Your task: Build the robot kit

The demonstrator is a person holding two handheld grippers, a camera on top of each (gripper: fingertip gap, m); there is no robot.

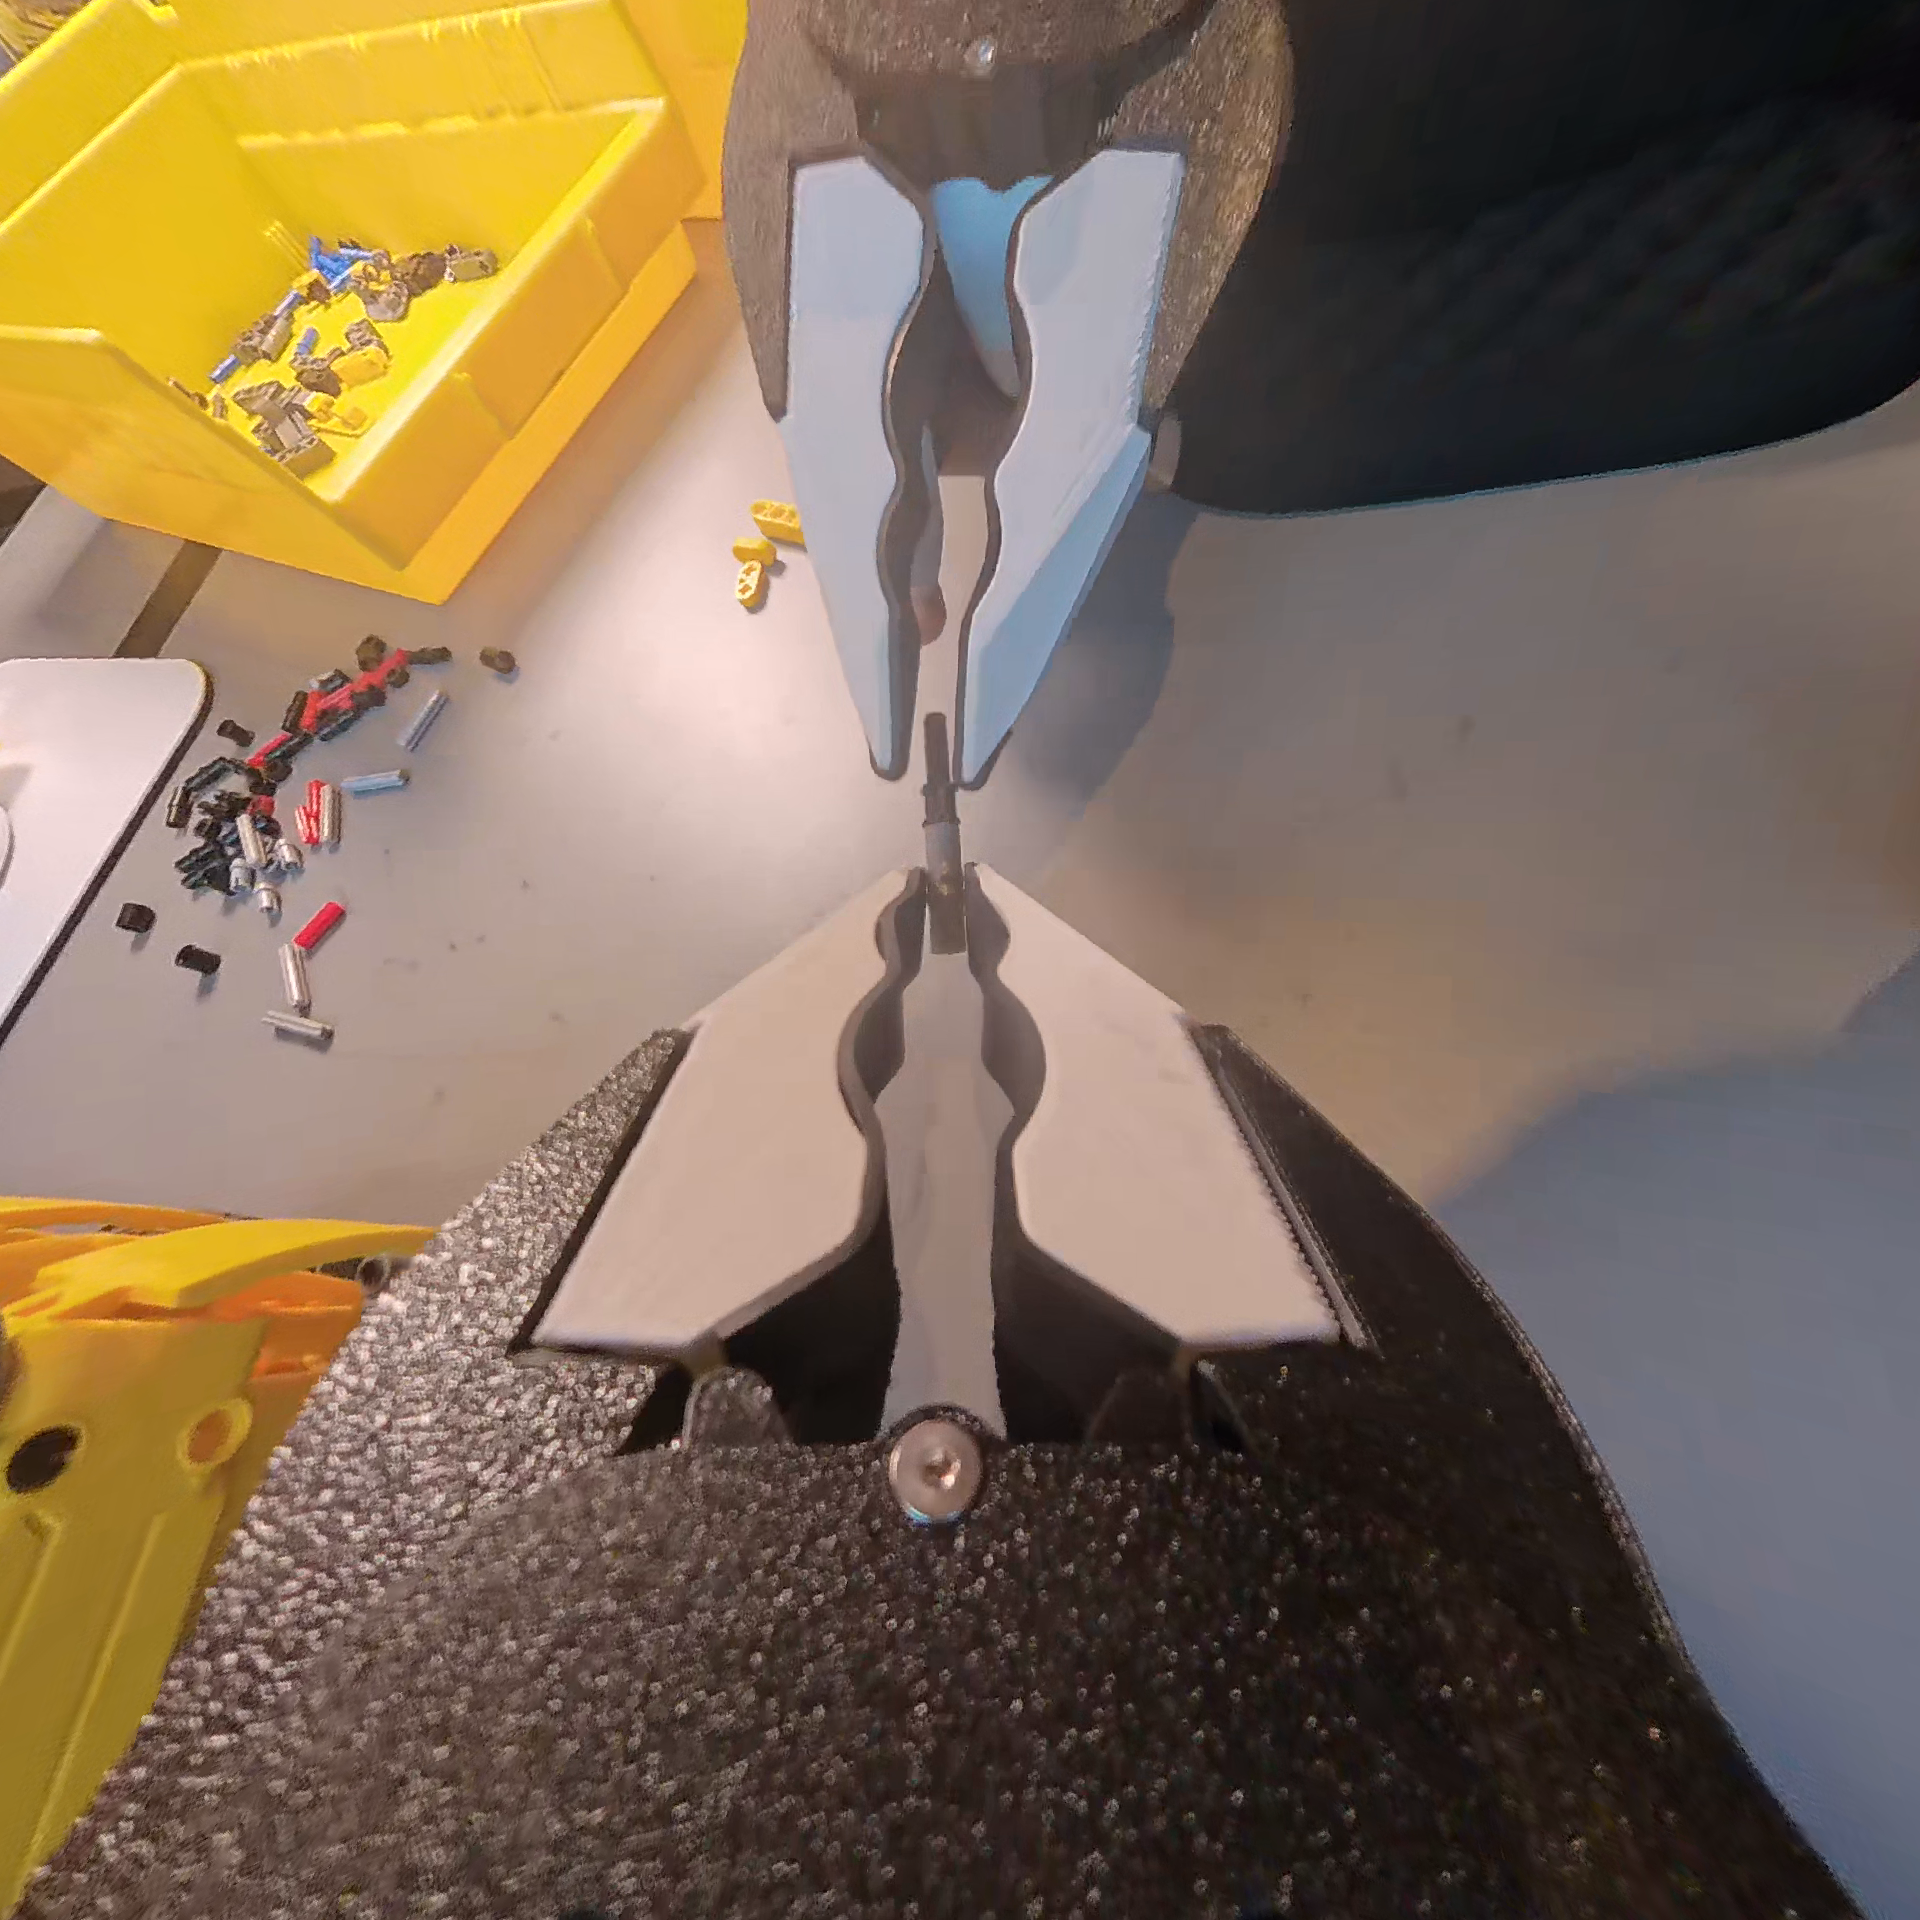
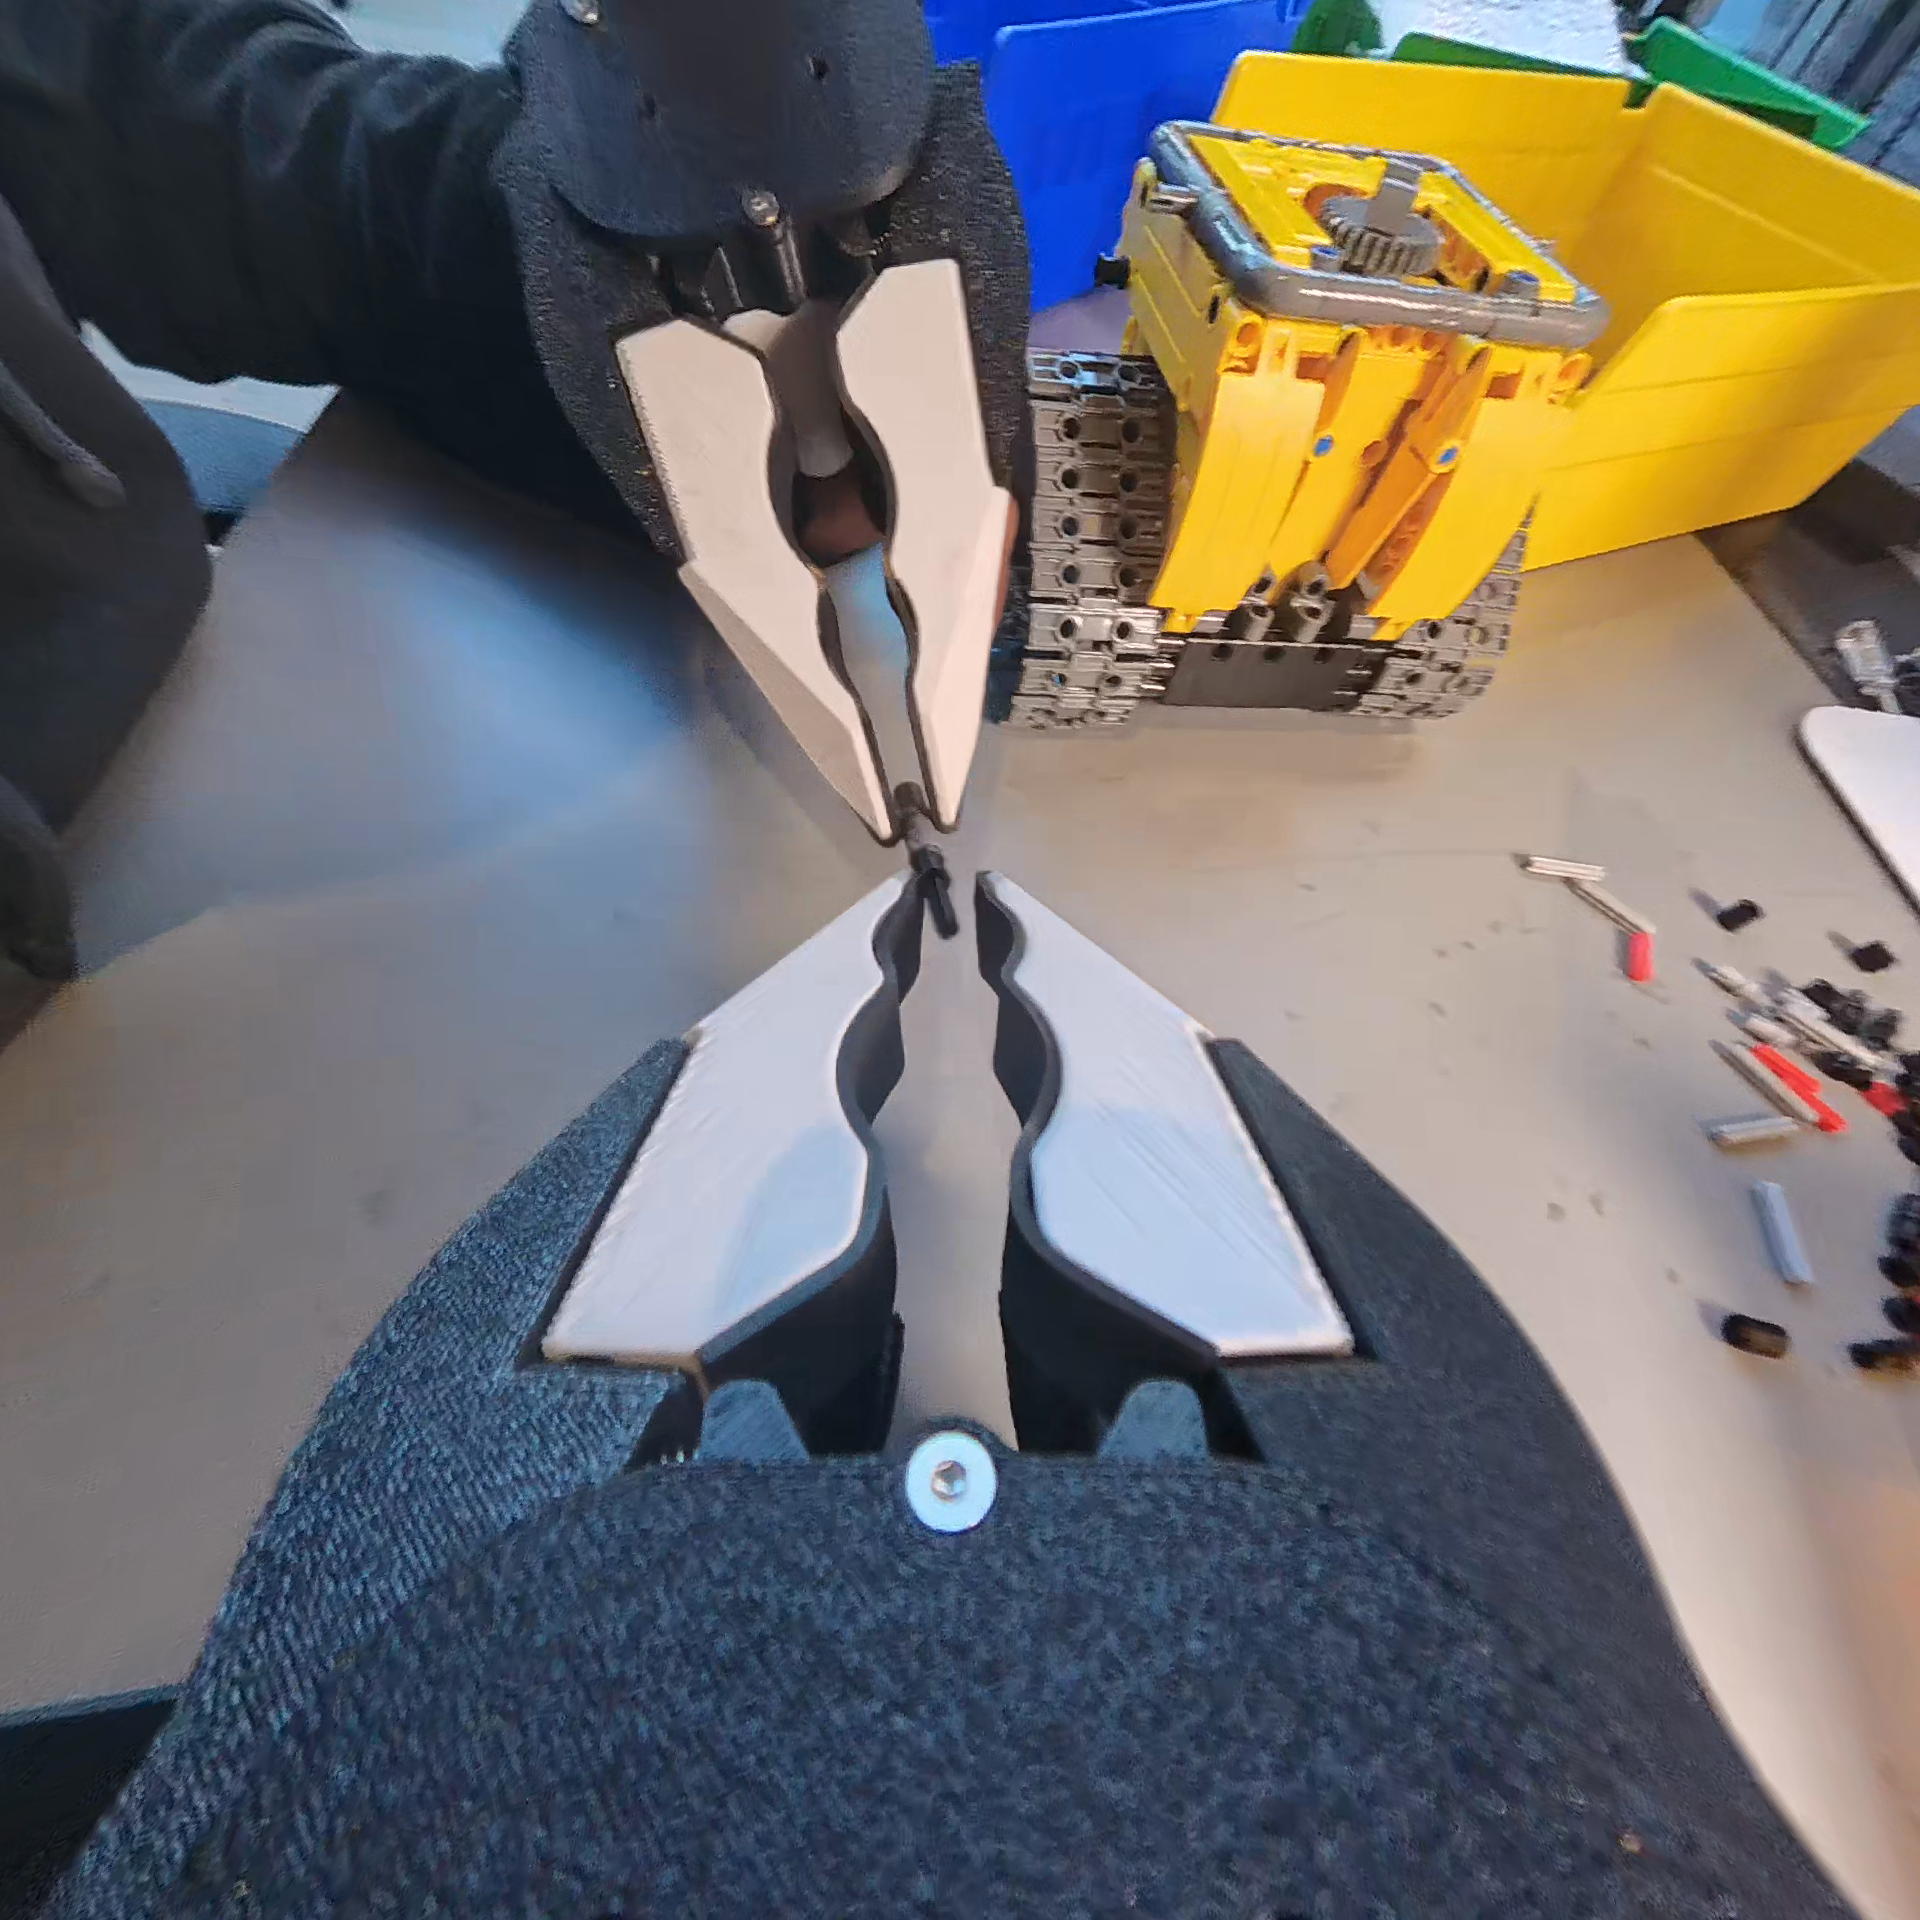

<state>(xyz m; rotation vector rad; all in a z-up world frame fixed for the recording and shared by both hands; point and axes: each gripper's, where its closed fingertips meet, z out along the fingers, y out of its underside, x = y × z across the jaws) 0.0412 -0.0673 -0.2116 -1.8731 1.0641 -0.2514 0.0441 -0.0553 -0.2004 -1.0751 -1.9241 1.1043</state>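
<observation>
Pin (image 1: 943,842) lengthwise between tips, left tool (image 1: 943,883) clamping, right tool (image 2: 951,894) parted.

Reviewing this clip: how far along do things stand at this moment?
Done: a yellow tracked brick-built vehicle stands largely assembled on the table. In hand: the left gripper is shut on a small black and grey pin, whose other end sits between the open fingers of the right gripper. Left: many loose pins and axles lie scattered, with more in the yellow bin.
</observation>
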